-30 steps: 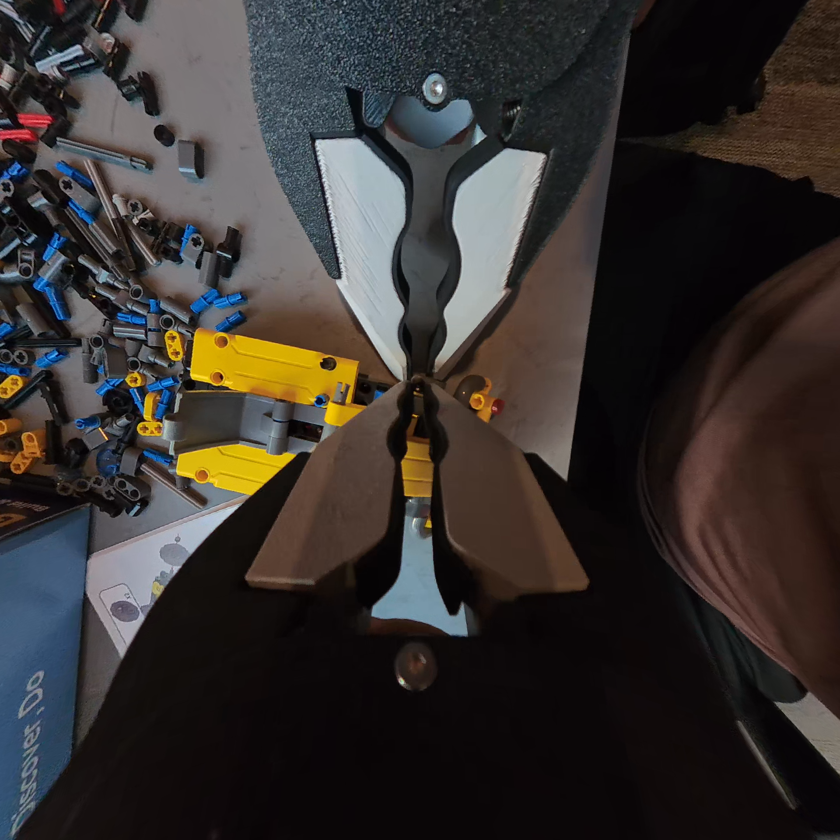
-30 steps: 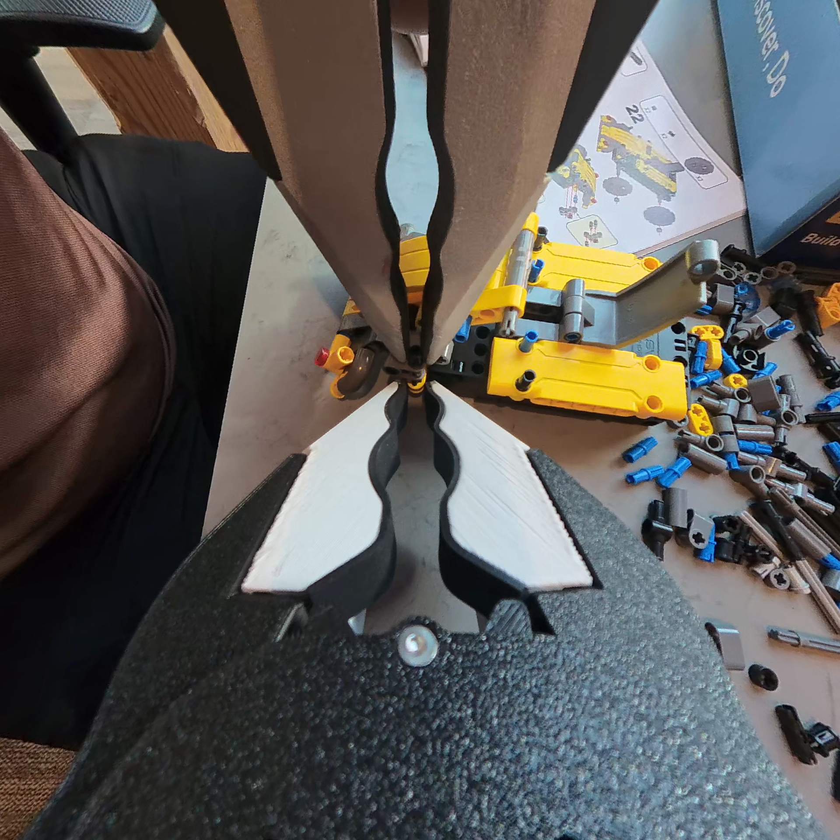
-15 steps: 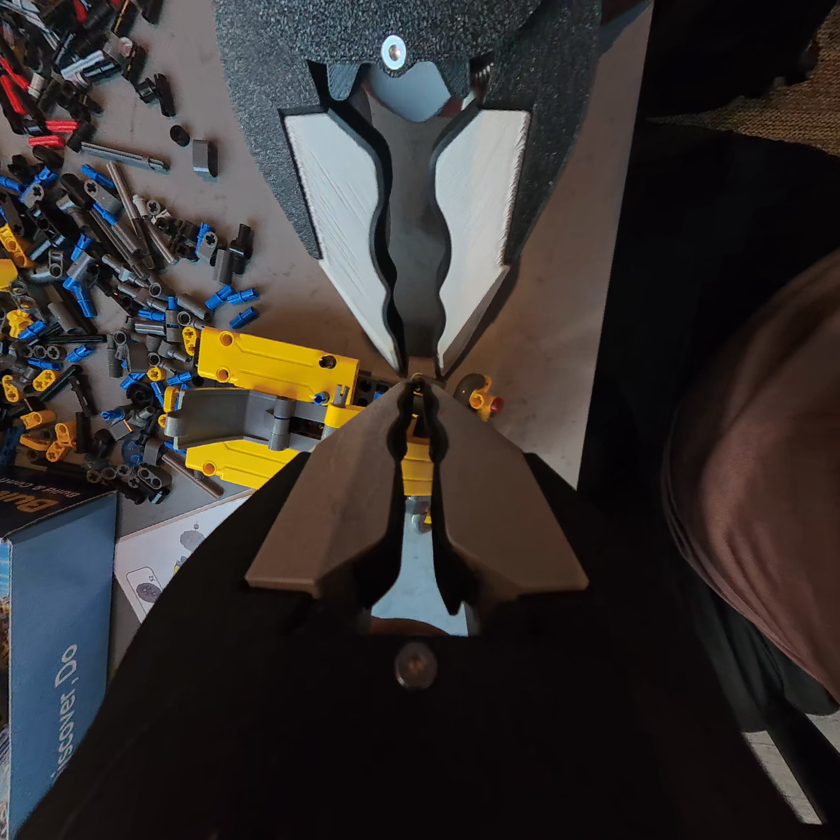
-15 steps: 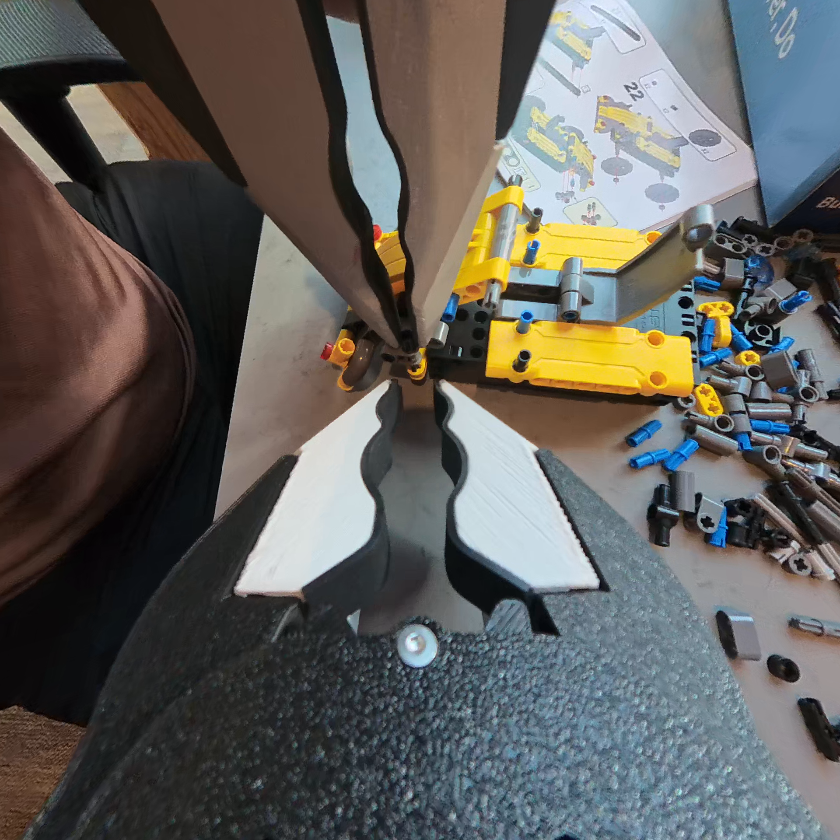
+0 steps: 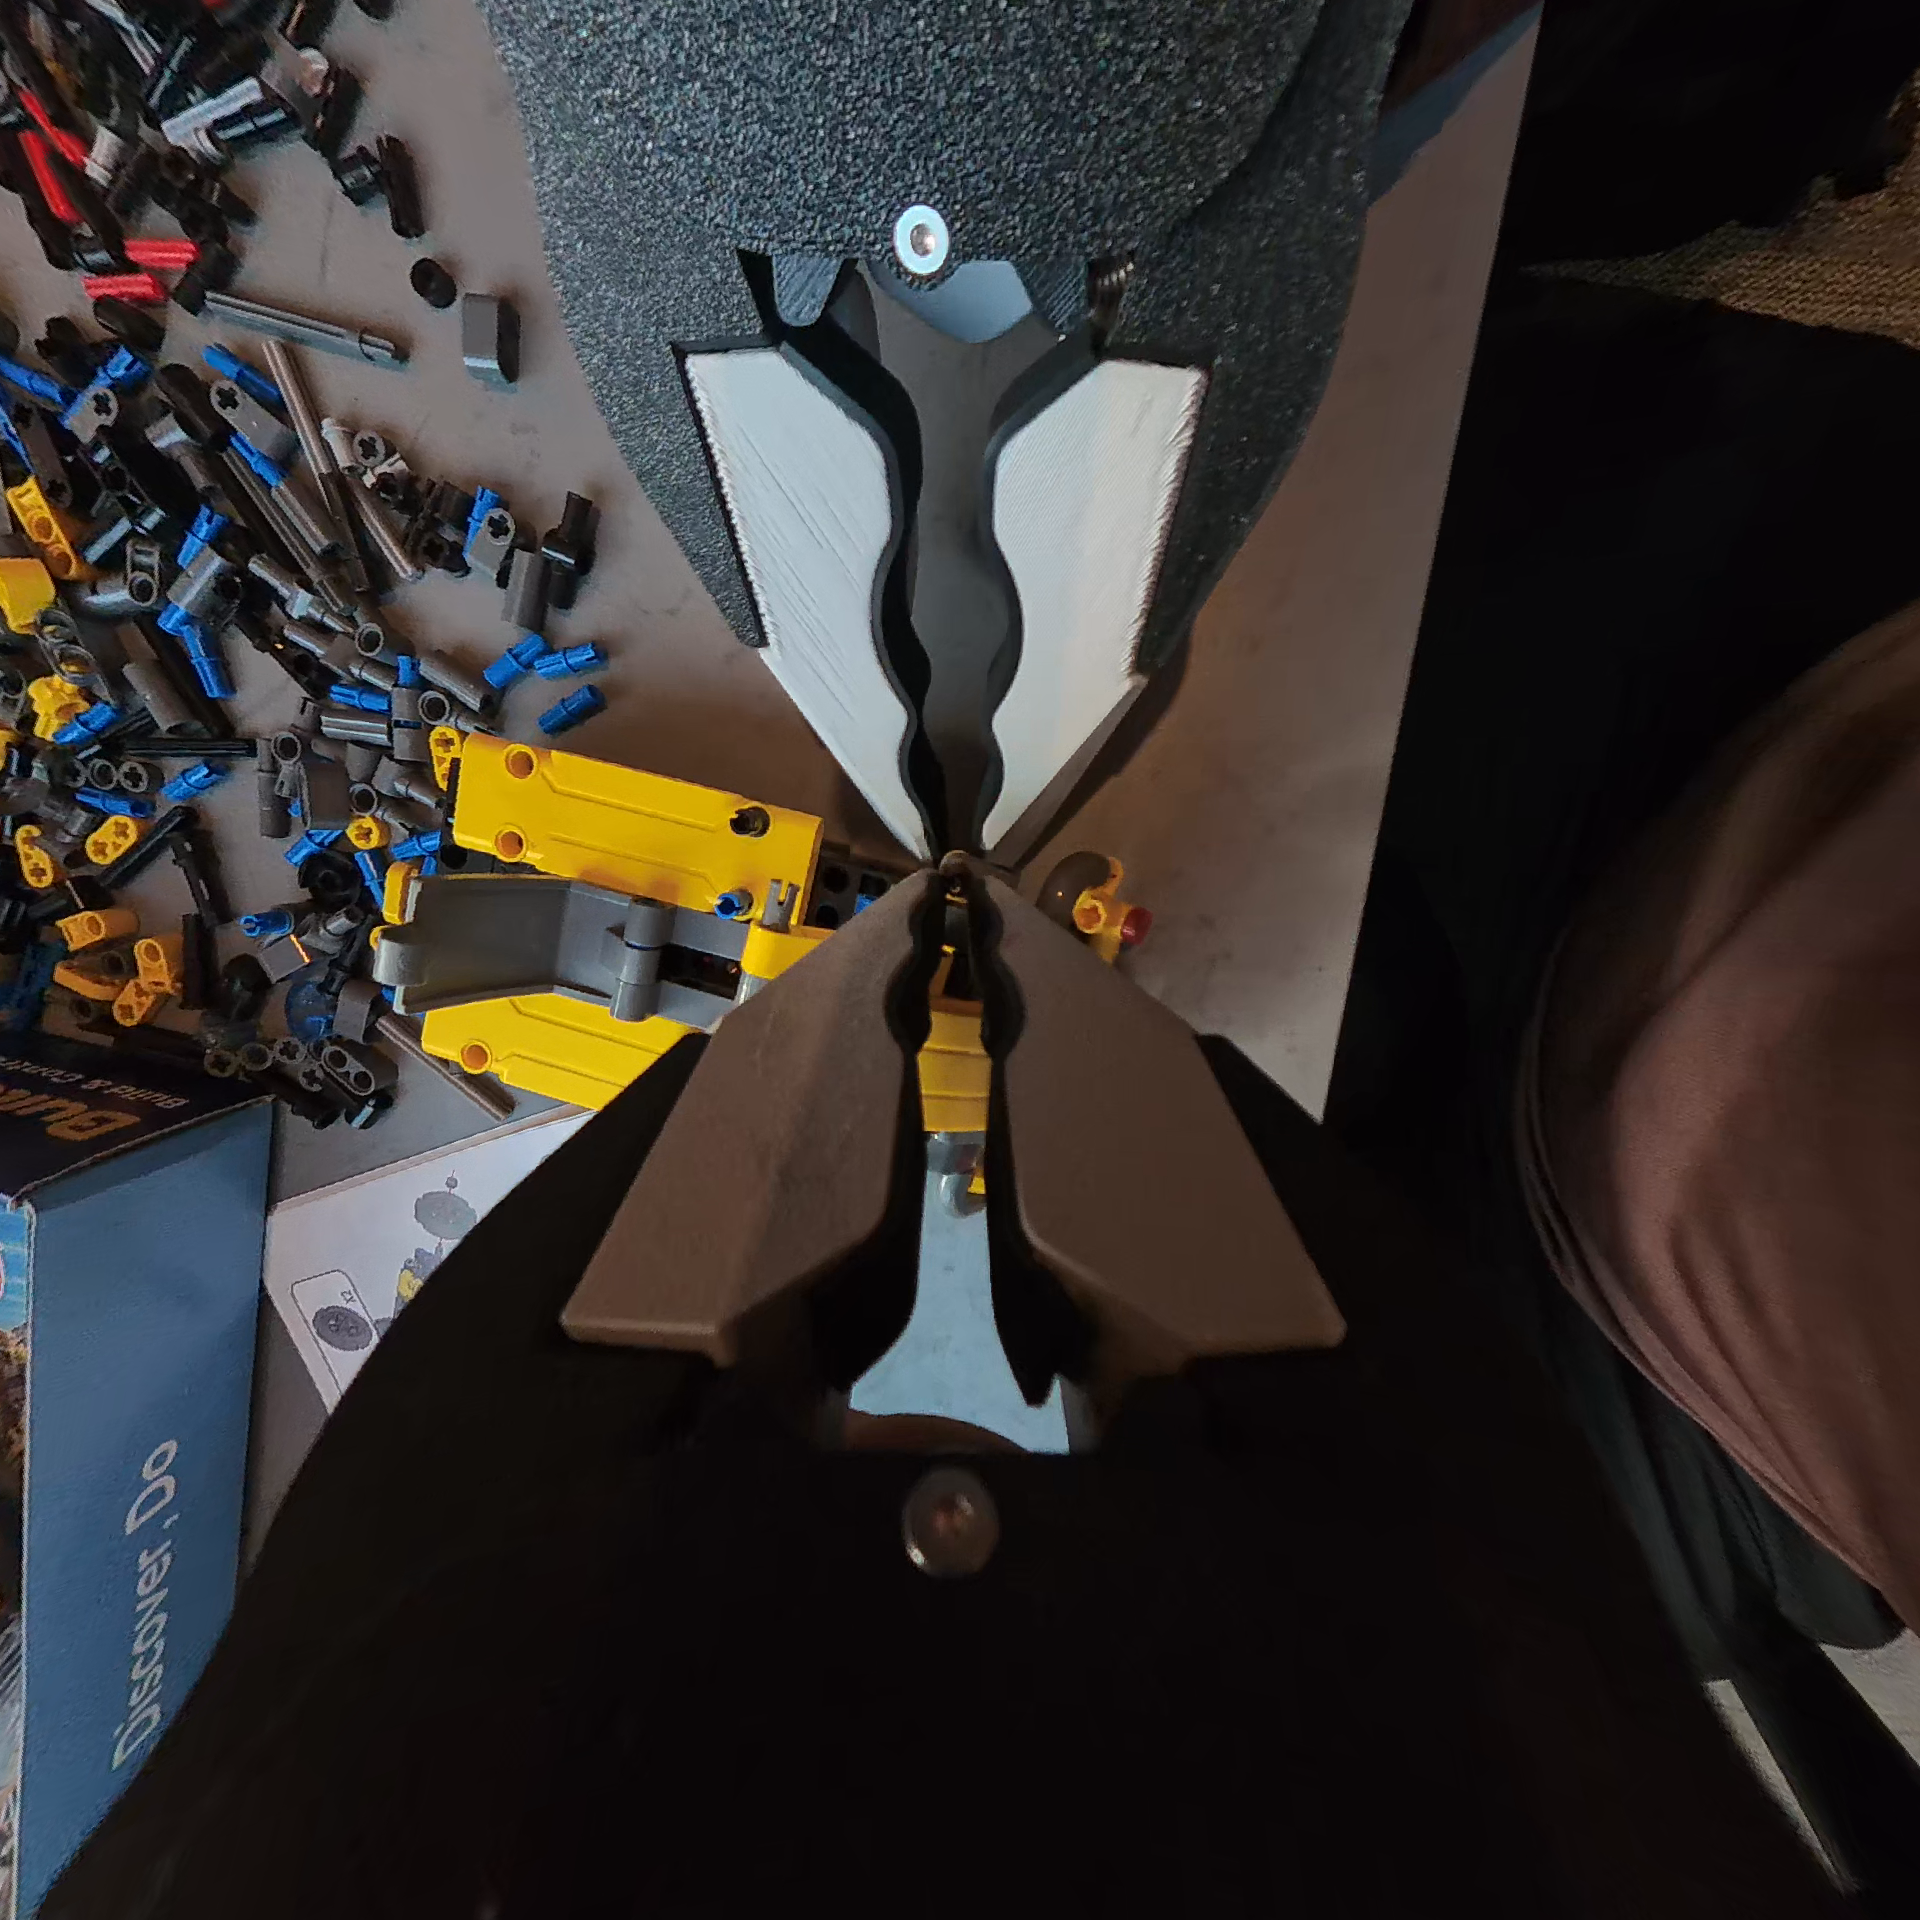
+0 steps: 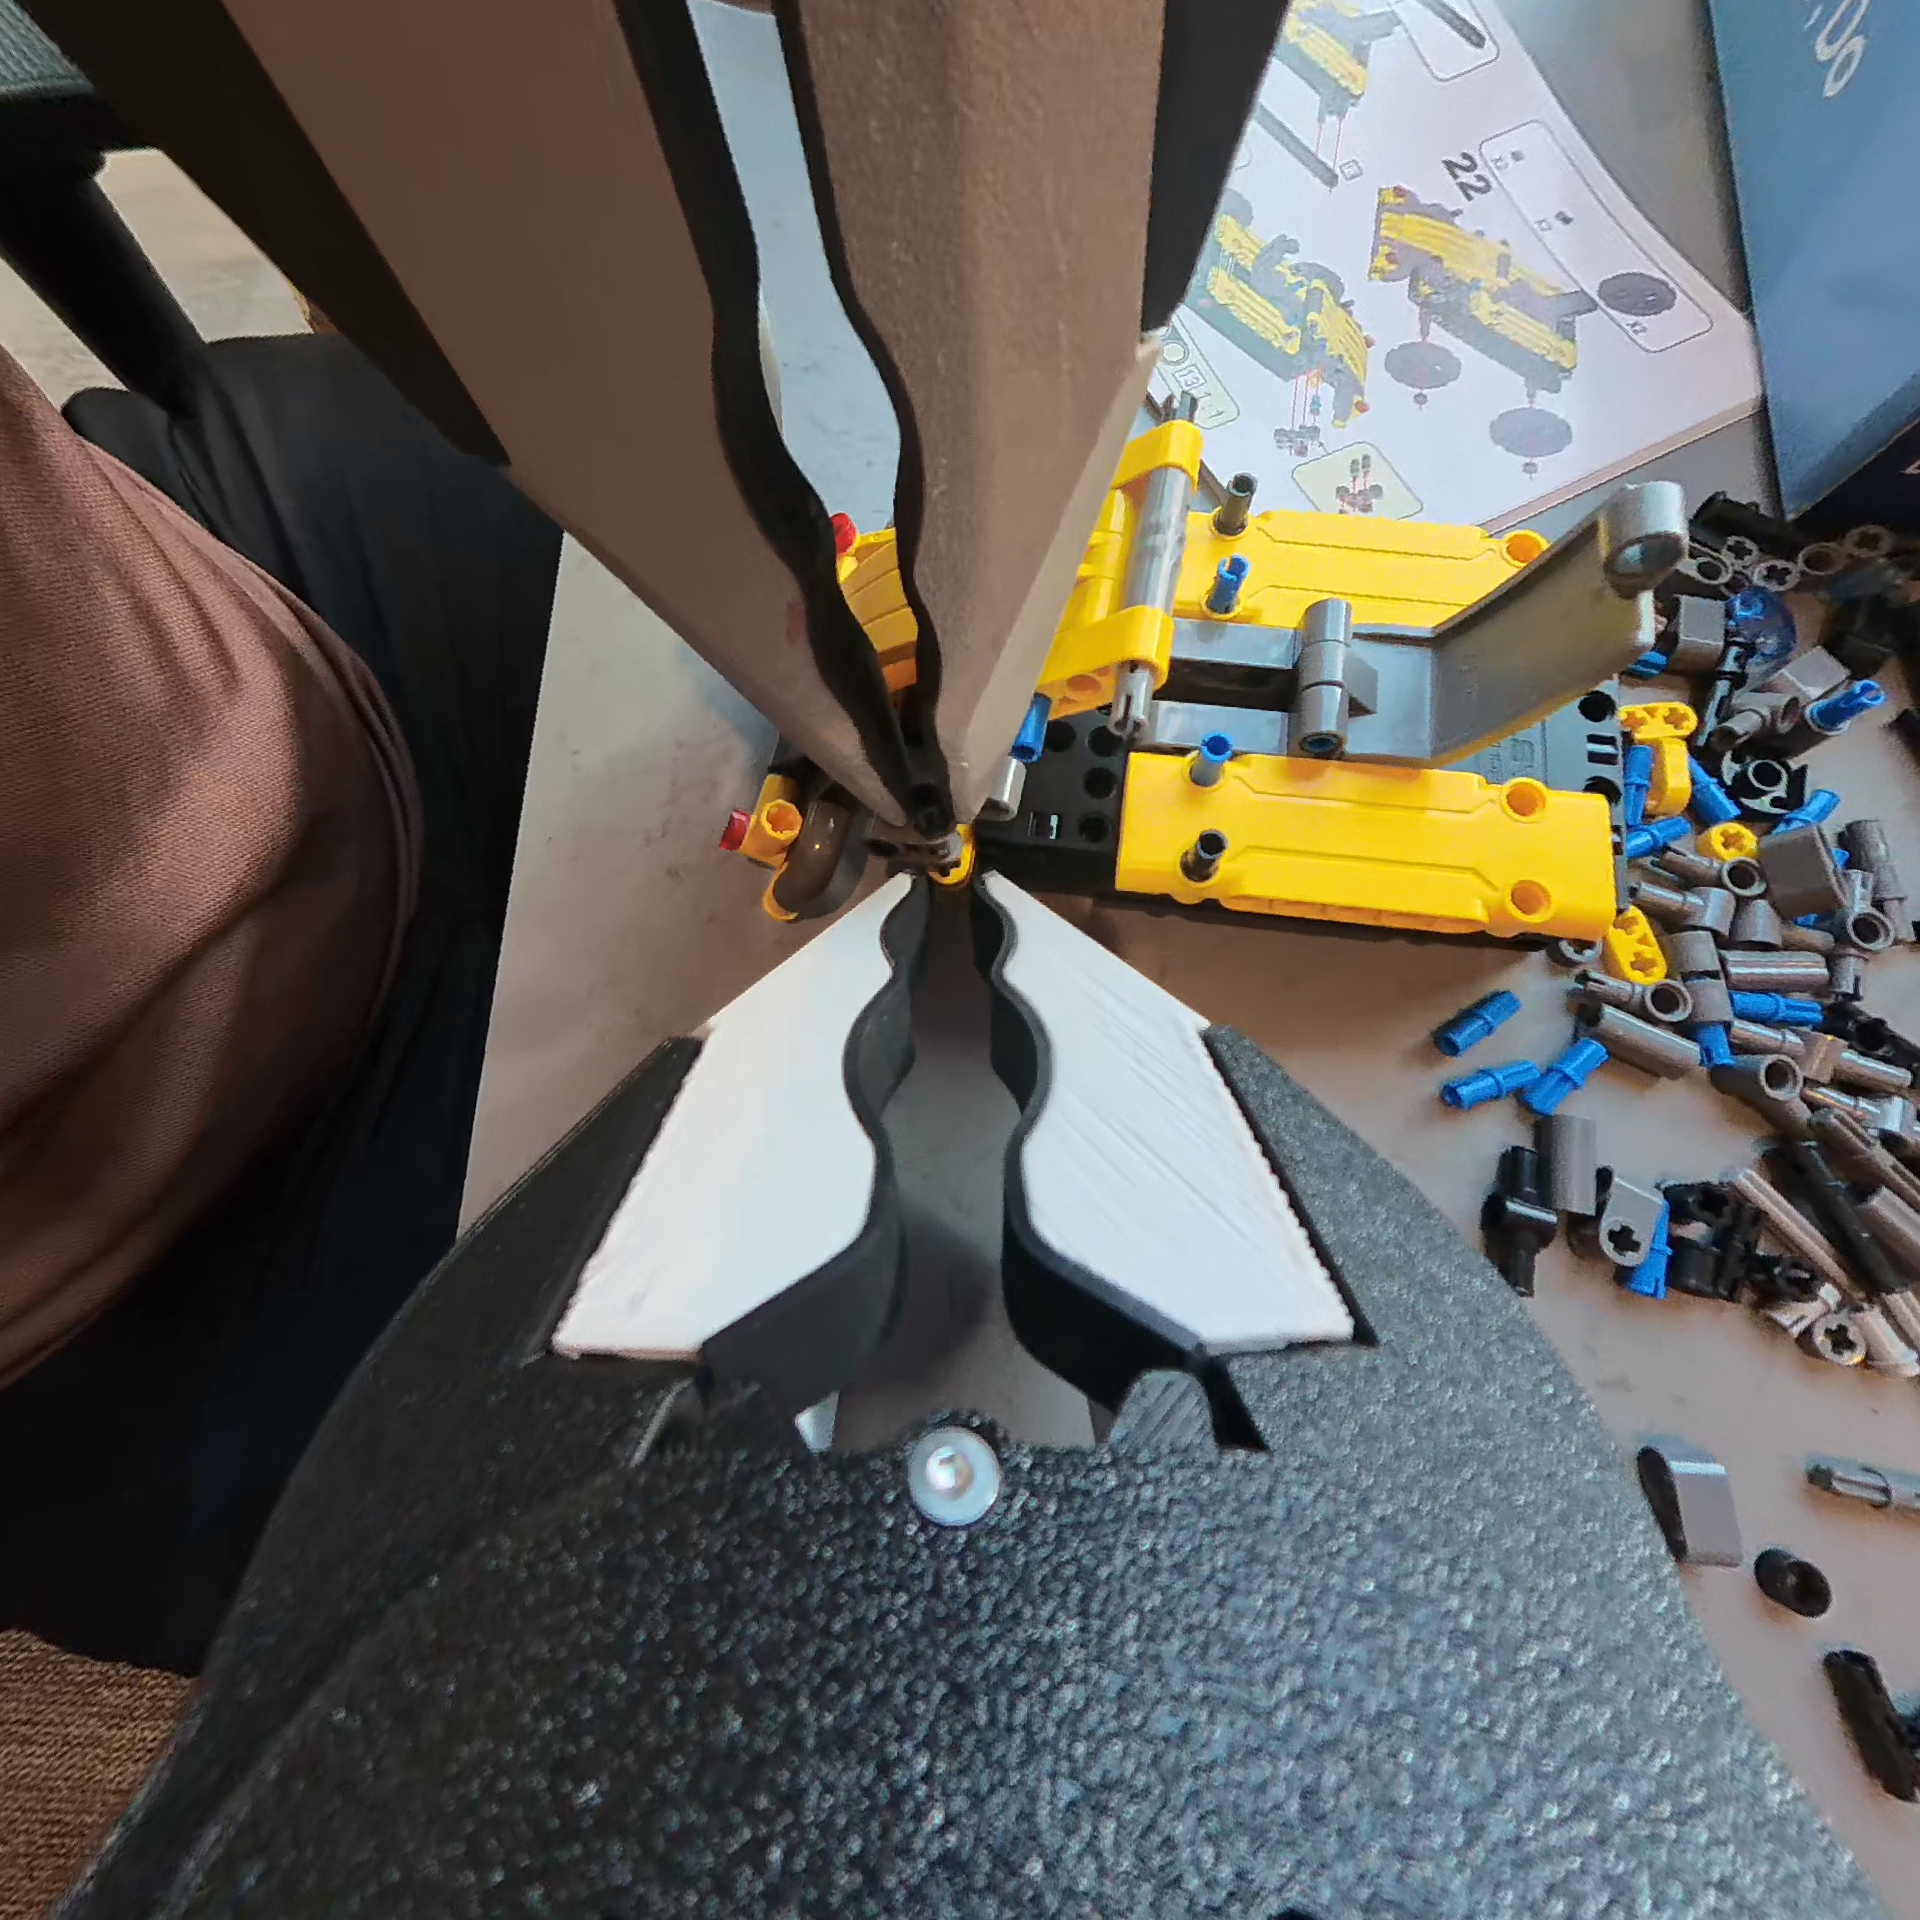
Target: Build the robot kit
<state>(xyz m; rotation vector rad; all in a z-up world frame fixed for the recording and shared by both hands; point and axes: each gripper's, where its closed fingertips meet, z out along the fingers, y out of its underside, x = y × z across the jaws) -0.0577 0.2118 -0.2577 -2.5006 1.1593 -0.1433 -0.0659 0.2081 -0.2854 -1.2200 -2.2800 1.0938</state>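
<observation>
Tongs of the left hand [image 5: 951, 894], brown-fingered, pinch a small black pin at the yellow model [image 5: 623, 821] on the desk [image 5: 1278, 665]. Right view: white-fingered right tongs [image 6: 940, 883] nip narrow at that same spot, loose parts [image 6: 1745, 1039] scattered beside.
</observation>
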